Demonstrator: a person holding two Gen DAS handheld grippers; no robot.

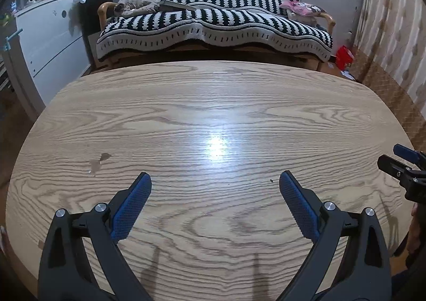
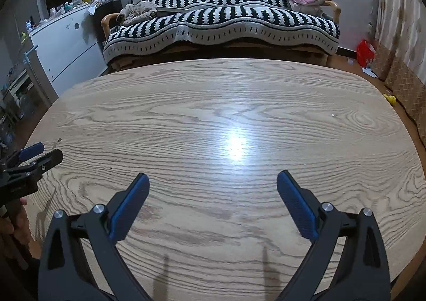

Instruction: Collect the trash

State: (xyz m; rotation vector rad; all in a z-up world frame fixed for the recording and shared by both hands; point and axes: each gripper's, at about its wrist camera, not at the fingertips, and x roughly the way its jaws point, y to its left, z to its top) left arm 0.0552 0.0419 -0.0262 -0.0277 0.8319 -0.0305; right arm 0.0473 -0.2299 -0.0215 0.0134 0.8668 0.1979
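1. In the left wrist view, the left gripper [image 1: 215, 181] fills the lower part of the frame, its two black arms with blue ribbed pads [image 1: 130, 210] spread wide apart with nothing between them; it is released.
2. In the right wrist view, the right gripper [image 2: 213, 181] sits in the same lower position, its jaws likewise spread and empty, so it too is released.
3. Both grippers hang above the light oak-grain oval wooden table [image 1: 213, 114], which takes up the middle of each frame and carries a bright glare spot near its centre.
4. At the right edge of the left wrist view the right gripper shows again as a black and blue shape; the left gripper appears at the left edge of the right wrist view.
5. No trash piece can be made out on the tabletop; only a small dark speck [image 1: 271, 181] lies just left of the right pad, and a brownish stain [image 1: 99, 161] sits in the left-middle of the frame.
6. Small white scraps of paper [image 2: 368, 72] lie on the floor at the upper right, beside a red bag [image 2: 365, 52] near the patterned wall.
7. Along the top of both frames stands a sofa draped with a black-and-white striped blanket [image 1: 213, 27].
8. A pink cushion [image 1: 302, 8] rests at the sofa's right end.
9. A white drawer unit [image 1: 50, 34] with clutter on top stands at the upper left.
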